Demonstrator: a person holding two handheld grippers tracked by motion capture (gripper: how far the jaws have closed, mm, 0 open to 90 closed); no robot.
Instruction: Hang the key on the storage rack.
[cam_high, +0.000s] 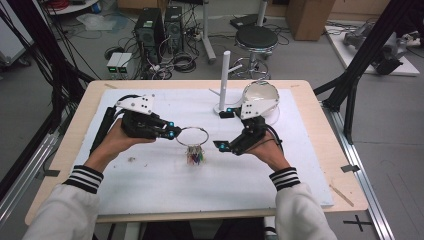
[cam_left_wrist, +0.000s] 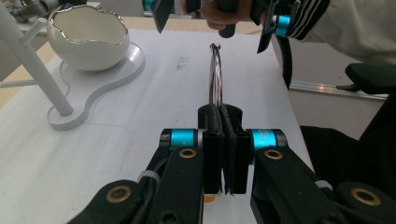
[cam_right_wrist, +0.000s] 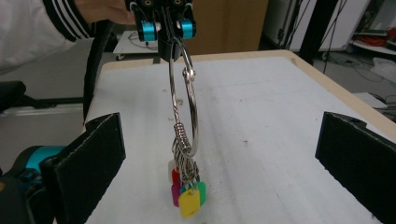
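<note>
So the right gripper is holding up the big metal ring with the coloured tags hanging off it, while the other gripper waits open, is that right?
Not quite: the left gripper is shut on the metal ring, as the left gripper view shows. The coloured tags do hang off it, and the open, waiting one is the right gripper.

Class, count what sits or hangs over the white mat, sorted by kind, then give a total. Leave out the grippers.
Metal ring with coloured tags: 1
White stand with upright post: 1
Egg-shaped white bowl: 1
Total: 3
</note>
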